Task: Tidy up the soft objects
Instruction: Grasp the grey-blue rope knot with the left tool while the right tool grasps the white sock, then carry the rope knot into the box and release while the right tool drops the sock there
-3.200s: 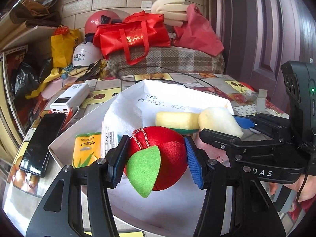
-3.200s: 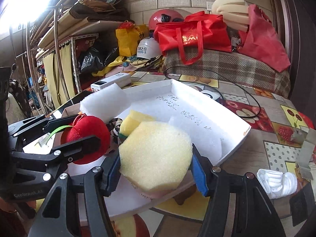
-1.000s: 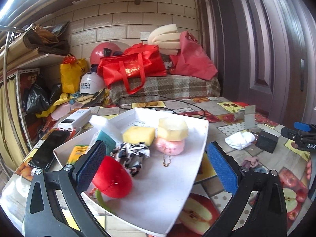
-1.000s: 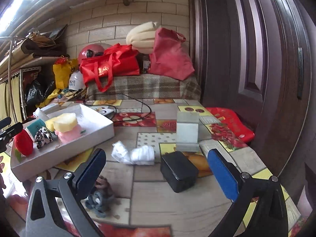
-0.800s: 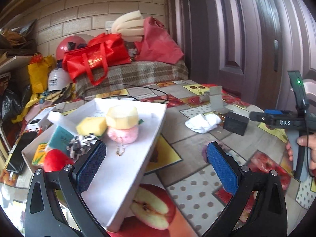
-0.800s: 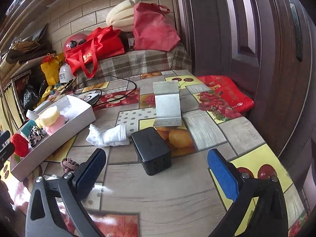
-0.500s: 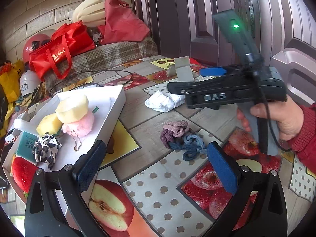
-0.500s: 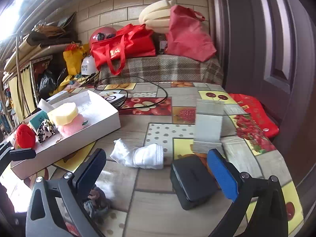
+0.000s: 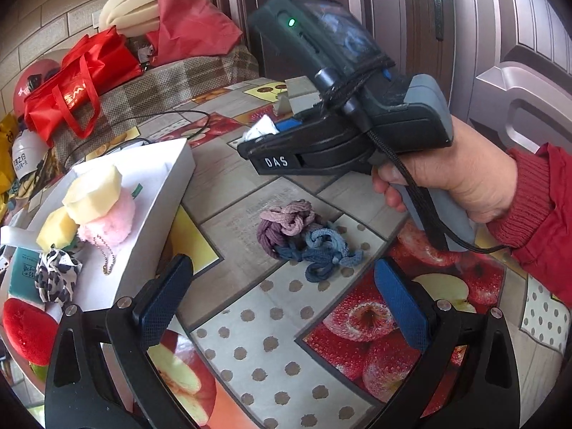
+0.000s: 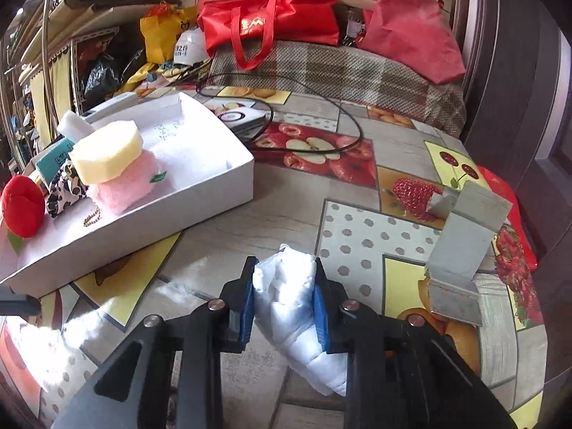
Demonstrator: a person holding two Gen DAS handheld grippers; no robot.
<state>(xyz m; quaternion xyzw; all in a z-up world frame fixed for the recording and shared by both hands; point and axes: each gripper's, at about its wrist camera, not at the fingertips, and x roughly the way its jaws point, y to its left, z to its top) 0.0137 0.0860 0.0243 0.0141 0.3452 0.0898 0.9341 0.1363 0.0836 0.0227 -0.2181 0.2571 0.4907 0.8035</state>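
Note:
My right gripper [image 10: 284, 300] is shut on a white rolled sock [image 10: 296, 307], its blue pads pressing both sides; in the left wrist view the sock [image 9: 262, 129] pokes out of that gripper [image 9: 282, 132], held by a hand in a red sleeve. My left gripper [image 9: 282, 304] stands open just short of a tangle of purple and blue hair ties [image 9: 304, 237] on the tablecloth. The white tray [image 10: 228, 182] at left holds a yellow sponge [image 10: 107, 152] on a pink plush [image 10: 125, 186], a leopard-print scrunchie [image 10: 66, 189] and a red plush apple [image 10: 21, 205].
A grey folded metal stand [image 10: 464, 250] stands on the table at right. A black cable [image 10: 314, 107] loops behind the tray. Red bags [image 10: 271, 18] and helmets crowd the back on a plaid cover. The dark door [image 9: 482, 35] is close on the right.
My right gripper came down over the white sock and shut on it. My left gripper swung right from the tray to the hair ties and edged closer.

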